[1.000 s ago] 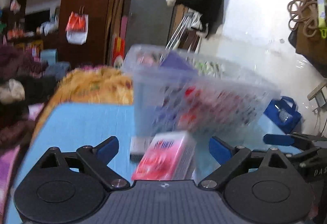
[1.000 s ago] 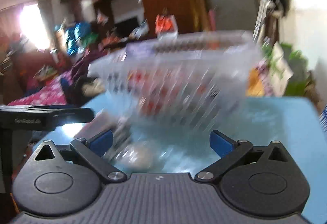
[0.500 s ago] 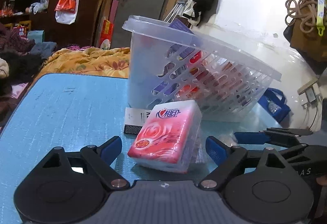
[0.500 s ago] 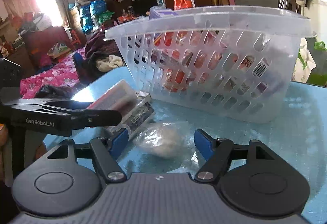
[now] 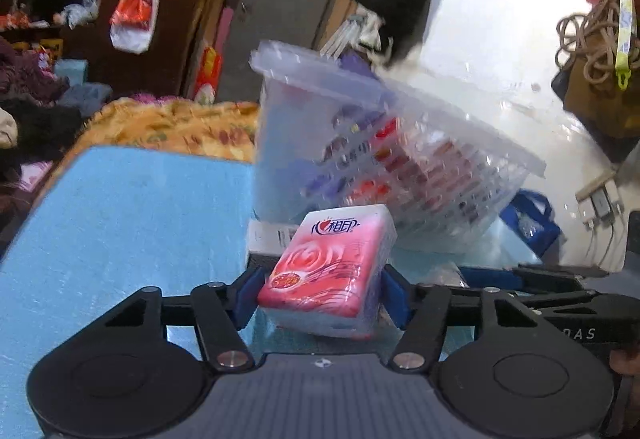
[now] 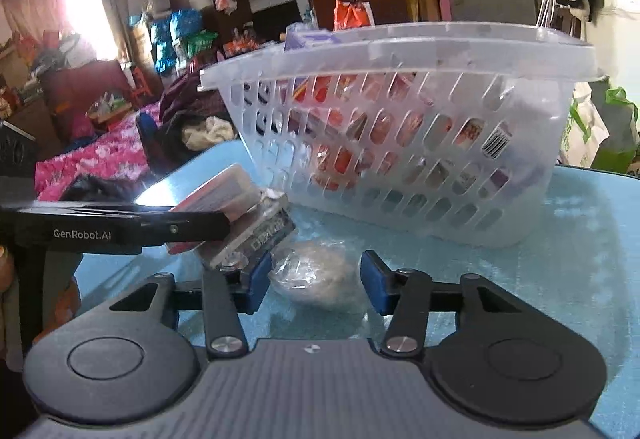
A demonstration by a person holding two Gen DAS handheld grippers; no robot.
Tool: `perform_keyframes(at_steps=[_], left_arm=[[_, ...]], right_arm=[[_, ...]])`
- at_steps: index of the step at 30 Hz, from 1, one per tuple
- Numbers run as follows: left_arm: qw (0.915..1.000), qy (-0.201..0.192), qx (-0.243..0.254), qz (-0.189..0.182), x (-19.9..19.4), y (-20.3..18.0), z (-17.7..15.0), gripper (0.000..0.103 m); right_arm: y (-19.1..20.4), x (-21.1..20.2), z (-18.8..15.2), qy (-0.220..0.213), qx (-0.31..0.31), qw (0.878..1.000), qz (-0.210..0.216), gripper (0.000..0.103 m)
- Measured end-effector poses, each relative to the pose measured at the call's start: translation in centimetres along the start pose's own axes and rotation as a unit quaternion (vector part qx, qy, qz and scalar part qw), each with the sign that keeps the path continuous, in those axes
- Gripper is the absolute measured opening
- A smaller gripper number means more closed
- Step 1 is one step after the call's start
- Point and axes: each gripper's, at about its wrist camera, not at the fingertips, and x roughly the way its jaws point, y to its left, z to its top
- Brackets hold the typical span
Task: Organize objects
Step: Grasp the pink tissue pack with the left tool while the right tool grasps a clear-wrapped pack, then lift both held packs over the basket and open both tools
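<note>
Left wrist view: left gripper (image 5: pixel 320 293) pinching tissue pack (image 5: pixel 330 265), basket (image 5: pixel 384 175) just beyond.

Pads pressed on both long sides of pack, long axis running near to far, printed face up and tilted, far end aimed at basket wall; box (image 5: pixel 268 241) underneath, on blue table (image 5: pixel 132 215). Right wrist view: right gripper (image 6: pixel 316 281) spread around clear bag (image 6: pixel 316 273), pads apparently just clear of it, bag lying on table near side of basket (image 6: pixel 404 143), no clear long axis. Basket rim higher than both loads, so probably lift before carrying far and over rim; left nearer to done.
</note>
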Motion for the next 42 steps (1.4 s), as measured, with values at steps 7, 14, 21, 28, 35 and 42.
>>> perform_keyframes(at_steps=[7,14,21,28,35,42], left_arm=[[0.9986,-0.048,0.021,-0.001,-1.5,-0.5,-0.1,0.065],[0.9982,-0.055,0.024,-0.005,-1.6,-0.6,-0.1,0.065],[0.9973,-0.066,0.030,-0.006,-2.0,-0.8,-0.3,0.065],[0.9961,-0.080,0.036,-0.007,-2.5,-0.9,-0.4,0.065],[0.9957,-0.085,0.039,-0.001,-2.6,-1.1,-0.4,0.065],[0.9933,-0.105,0.047,-0.012,-3.4,-1.4,-0.7,0.065]], right_arm=[[-1.2,-1.6,-0.1,-0.045,0.027,0.998,0.018,0.052],[-0.8,-2.3,-0.1,-0.069,0.015,0.997,0.012,0.052],[-0.6,-2.5,-0.2,-0.081,0.013,0.997,0.009,0.052],[-0.4,-2.8,-0.3,-0.093,0.006,0.996,0.008,0.052],[-0.4,-2.9,-0.3,-0.098,0.006,0.995,0.007,0.052],[0.2,-4.6,-1.0,-0.151,-0.014,0.988,0.021,0.052]])
